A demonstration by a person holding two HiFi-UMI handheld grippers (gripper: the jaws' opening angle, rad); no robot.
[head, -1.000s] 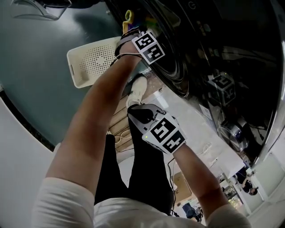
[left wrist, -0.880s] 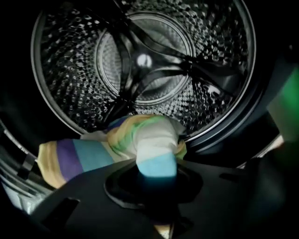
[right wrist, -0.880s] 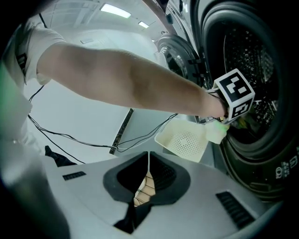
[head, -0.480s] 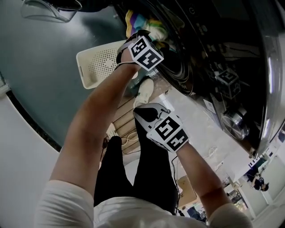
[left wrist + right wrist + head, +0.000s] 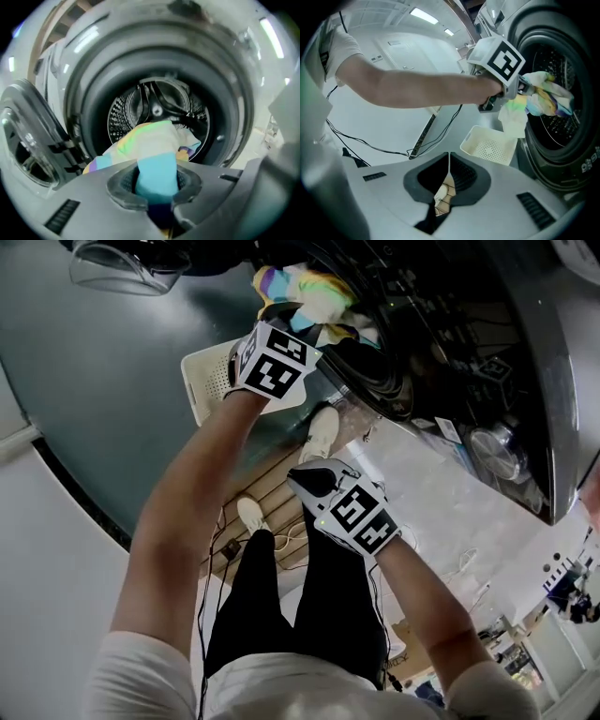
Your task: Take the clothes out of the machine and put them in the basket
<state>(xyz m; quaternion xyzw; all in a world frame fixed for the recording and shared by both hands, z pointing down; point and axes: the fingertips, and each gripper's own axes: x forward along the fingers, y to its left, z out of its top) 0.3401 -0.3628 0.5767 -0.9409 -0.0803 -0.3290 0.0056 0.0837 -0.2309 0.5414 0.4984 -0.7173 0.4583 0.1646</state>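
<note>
Since a second ago the left tool (image 5: 157, 190) has drawn back from the mouth of the machine (image 5: 450, 352). Far more of the multi-coloured garment (image 5: 152, 140) now shows outside than did then, while the right tool (image 5: 447, 185) has barely shifted.

The left tool's jaws pinch a turquoise fold of the garment, taken near one edge so the rest trails behind (the loose bulk drapes over the door seal, with the far end at the mouth of the drum (image 5: 157, 105)). Gripping a single fold likely lets the cloth slide out of the opening instead of bunching against it.

The right tool's jaws are pressed together with nothing between them. It hangs low by the person's legs, probably kept out of the left arm's way.

The white basket (image 5: 204, 381) sits on the floor just beside the machine and below the left tool, so the garment should need only a short swing down. The door (image 5: 28, 140) stands swung open to the left, off that path. The garment is not yet in the basket.
</note>
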